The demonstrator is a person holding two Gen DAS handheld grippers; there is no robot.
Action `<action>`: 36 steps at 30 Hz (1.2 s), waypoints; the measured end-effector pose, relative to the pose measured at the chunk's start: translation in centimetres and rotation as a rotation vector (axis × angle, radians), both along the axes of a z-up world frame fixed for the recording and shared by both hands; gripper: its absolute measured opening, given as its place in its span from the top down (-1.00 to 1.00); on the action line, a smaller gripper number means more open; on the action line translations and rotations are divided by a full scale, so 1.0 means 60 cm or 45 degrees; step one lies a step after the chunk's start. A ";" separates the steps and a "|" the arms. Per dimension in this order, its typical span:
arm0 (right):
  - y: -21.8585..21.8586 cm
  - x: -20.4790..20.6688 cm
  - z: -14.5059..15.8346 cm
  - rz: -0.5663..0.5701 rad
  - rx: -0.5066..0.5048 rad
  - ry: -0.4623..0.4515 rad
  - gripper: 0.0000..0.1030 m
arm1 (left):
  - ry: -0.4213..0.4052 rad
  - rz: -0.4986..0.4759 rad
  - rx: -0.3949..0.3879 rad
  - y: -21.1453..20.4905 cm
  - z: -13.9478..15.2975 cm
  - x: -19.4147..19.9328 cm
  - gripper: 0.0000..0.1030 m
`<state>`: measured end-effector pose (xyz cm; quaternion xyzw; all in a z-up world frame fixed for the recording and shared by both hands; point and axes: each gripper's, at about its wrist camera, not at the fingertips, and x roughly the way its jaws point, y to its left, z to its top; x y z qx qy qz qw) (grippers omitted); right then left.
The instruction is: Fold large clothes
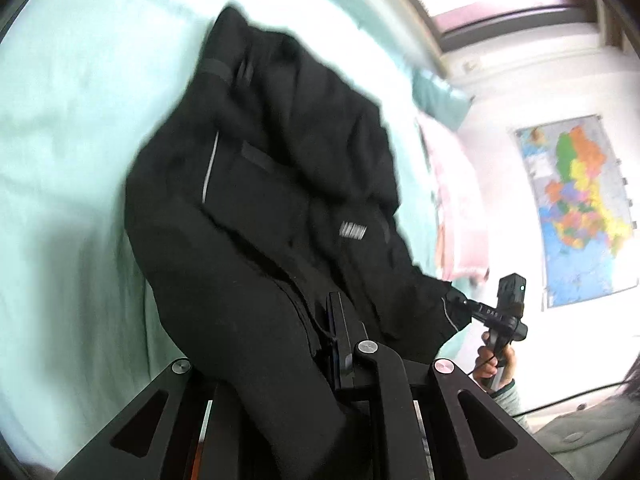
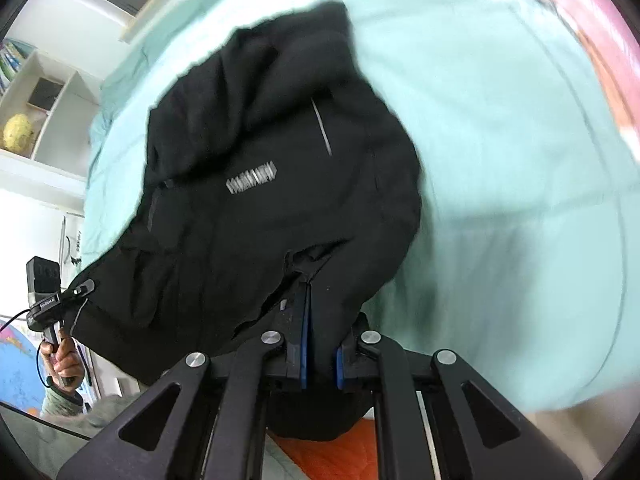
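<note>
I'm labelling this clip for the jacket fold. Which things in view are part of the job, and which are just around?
Part of the job:
- black jacket, lifted by its near edge
- left gripper, shut on the jacket
- right gripper, shut on the jacket
- mint green sheet under it

Just around:
- wall map
- pink blanket
- shelf with a yellow ball

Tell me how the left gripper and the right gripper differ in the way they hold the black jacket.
The left gripper pinches the black jacket near its front opening, while the right gripper bites by a slit in the hem. Blue pads show plainly on the right gripper; the left gripper's are mostly hidden by cloth. Both are shut on the jacket, lifting it over the pale green sheet.
</note>
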<state>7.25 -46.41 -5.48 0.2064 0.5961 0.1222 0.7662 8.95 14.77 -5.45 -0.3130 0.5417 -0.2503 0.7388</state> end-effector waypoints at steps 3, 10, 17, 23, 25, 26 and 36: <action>-0.009 0.042 0.066 -0.032 0.036 -0.114 0.75 | -0.035 0.019 -0.065 0.045 0.038 0.038 0.73; -0.029 0.187 0.196 -0.145 0.149 -0.358 0.75 | -0.211 0.088 -0.090 0.074 0.131 0.170 0.70; -0.019 0.361 0.214 -0.255 0.124 -0.358 0.75 | -0.112 0.188 -0.035 0.075 0.100 0.354 0.68; 0.010 0.526 0.092 -0.364 0.042 -0.160 0.73 | 0.136 0.252 0.042 0.065 -0.042 0.506 0.66; 0.025 0.569 0.045 -0.375 -0.014 -0.099 0.72 | 0.214 0.259 0.048 0.061 -0.090 0.536 0.65; 0.032 0.581 0.026 -0.366 -0.048 -0.077 0.72 | 0.254 0.258 0.044 0.059 -0.118 0.552 0.64; 0.082 0.654 -0.159 -0.298 -0.181 0.112 0.72 | 0.337 0.236 -0.105 0.054 -0.254 0.578 0.64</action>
